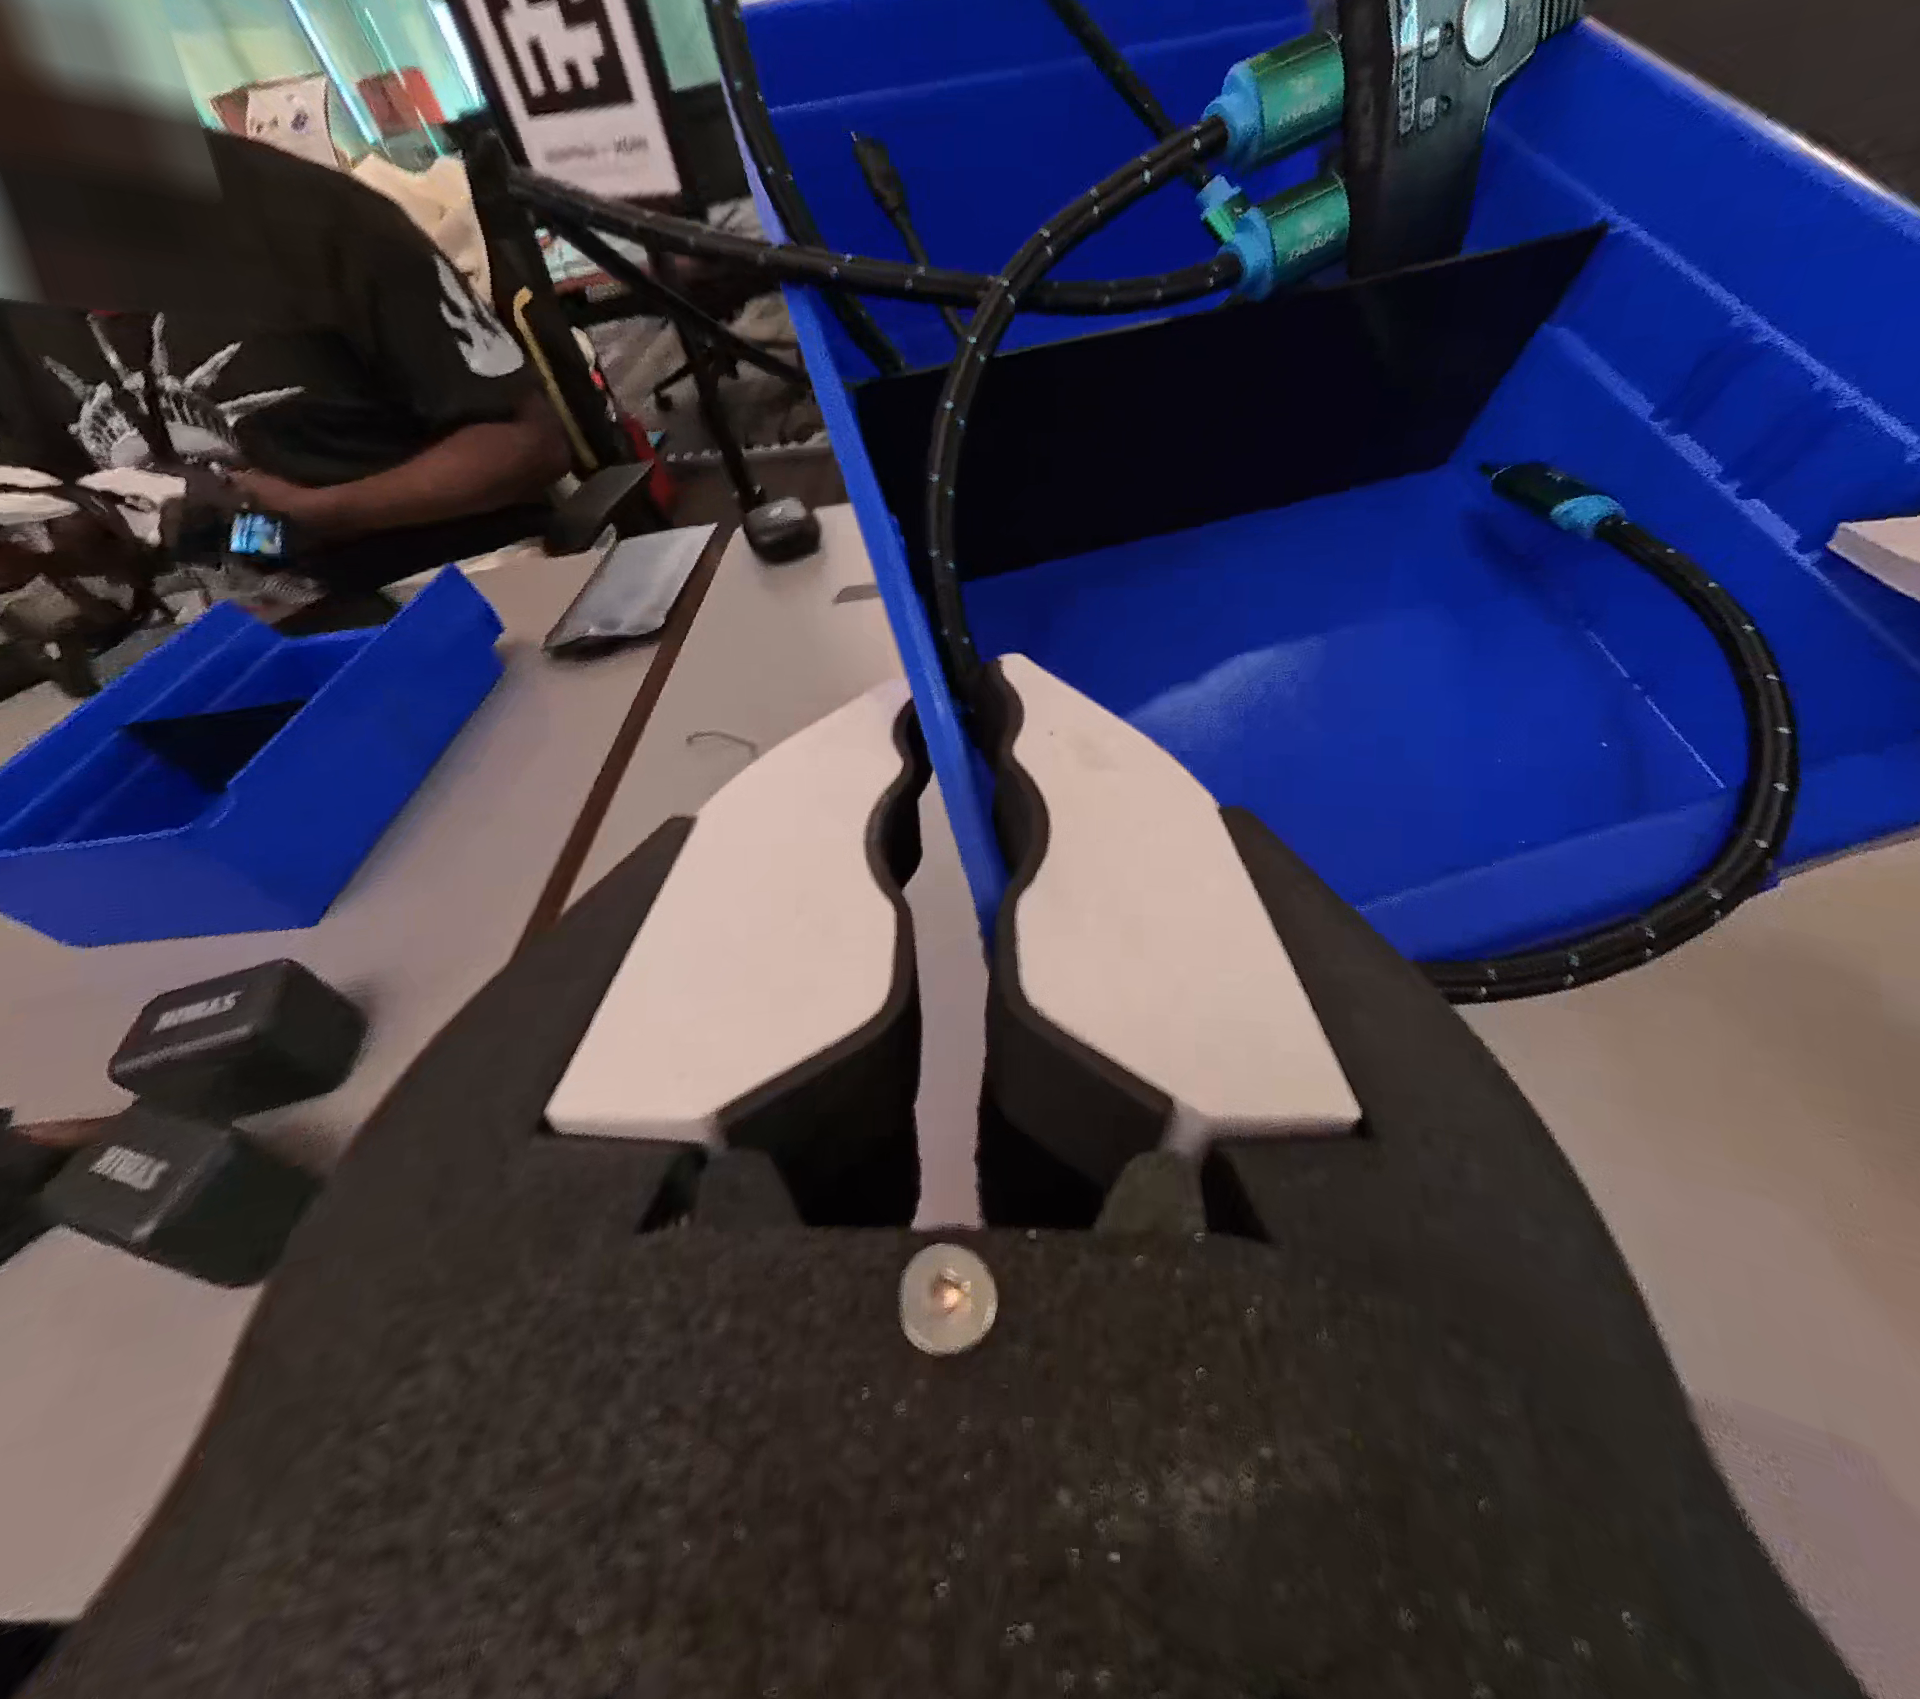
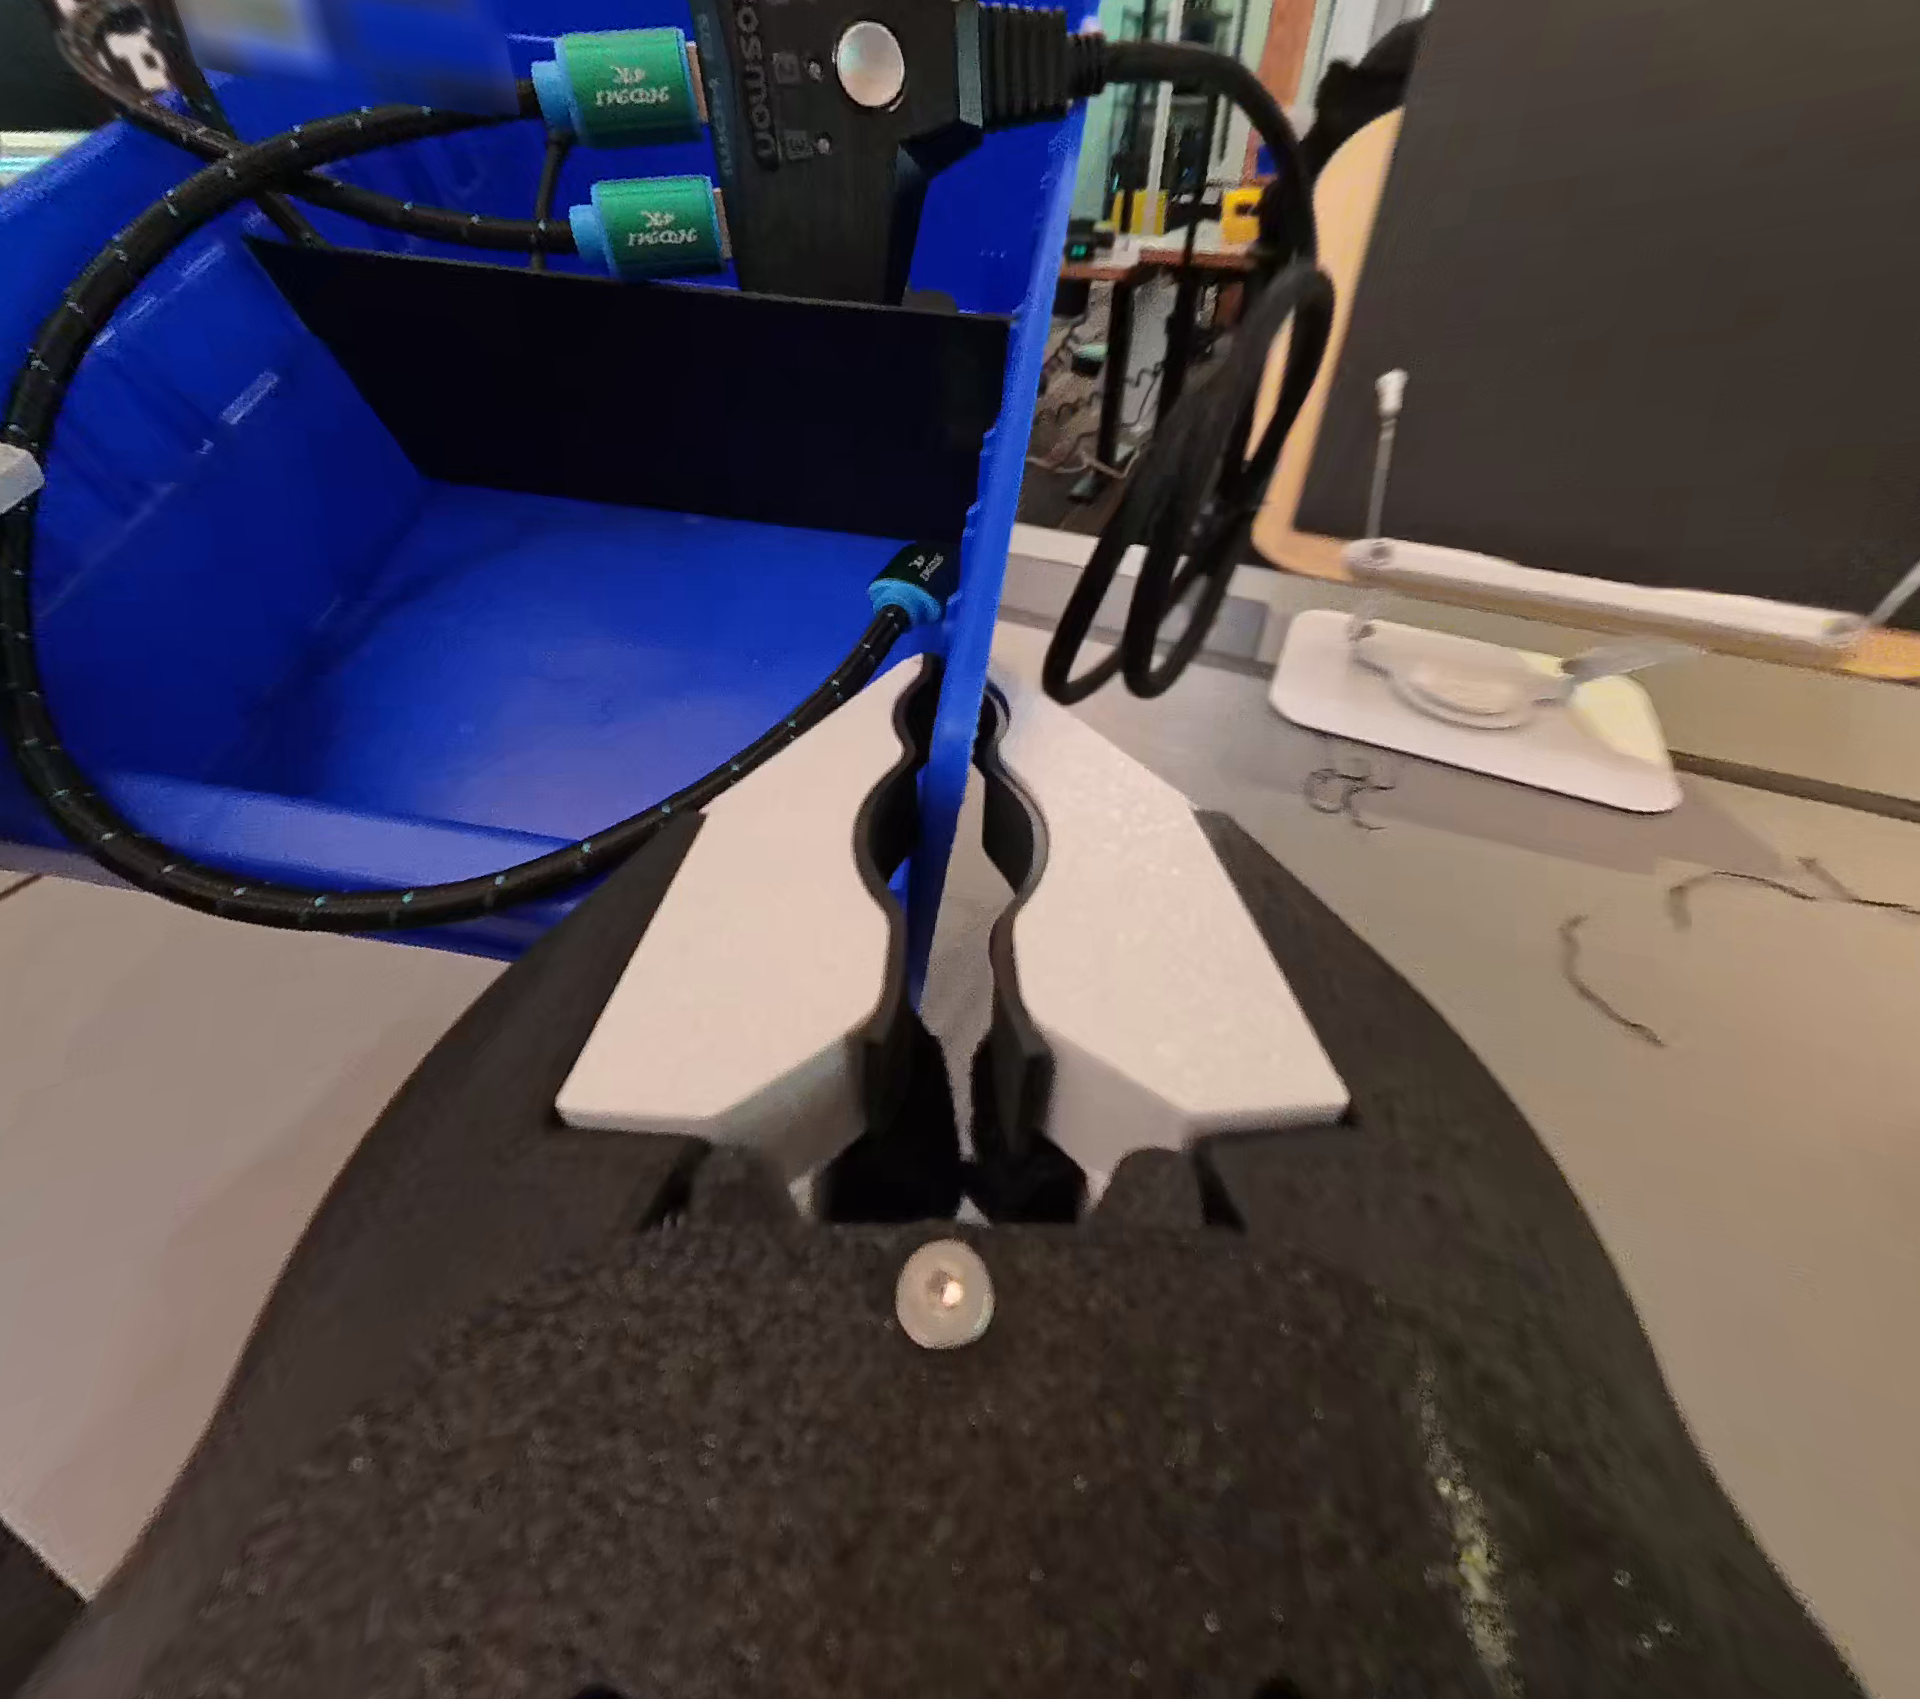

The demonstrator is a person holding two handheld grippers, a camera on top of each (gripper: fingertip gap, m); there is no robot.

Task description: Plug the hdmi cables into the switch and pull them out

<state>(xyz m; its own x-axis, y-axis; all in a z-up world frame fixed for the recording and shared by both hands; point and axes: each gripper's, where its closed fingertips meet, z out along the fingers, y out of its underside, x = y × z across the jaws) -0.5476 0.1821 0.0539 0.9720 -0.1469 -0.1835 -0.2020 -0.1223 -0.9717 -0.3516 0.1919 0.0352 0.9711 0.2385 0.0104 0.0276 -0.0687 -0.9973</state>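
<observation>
A black HDMI switch (image 1: 1403,39) (image 2: 821,70) stands upright in the back compartment of a blue bin (image 1: 1351,714) (image 2: 312,610), behind a black divider (image 1: 1195,423). Two green-and-blue HDMI plugs (image 1: 1283,91) (image 2: 623,86) sit in its side ports. A third plug (image 1: 1548,496) (image 2: 909,579) lies loose in the front compartment. My left gripper (image 1: 961,693) is shut on the bin's left wall, with a braided cable (image 1: 951,506) running down between the fingers. My right gripper (image 2: 951,693) is shut on the bin's right wall.
A smaller blue bin (image 1: 239,756) and two small black boxes (image 1: 239,1036) lie at the left. A seated person (image 1: 312,361) is behind them. A white stand (image 2: 1475,714), a hanging black cable coil (image 2: 1195,506) and a dark panel (image 2: 1662,195) are at the right. Tip to tip, the grippers are about 20 cm apart.
</observation>
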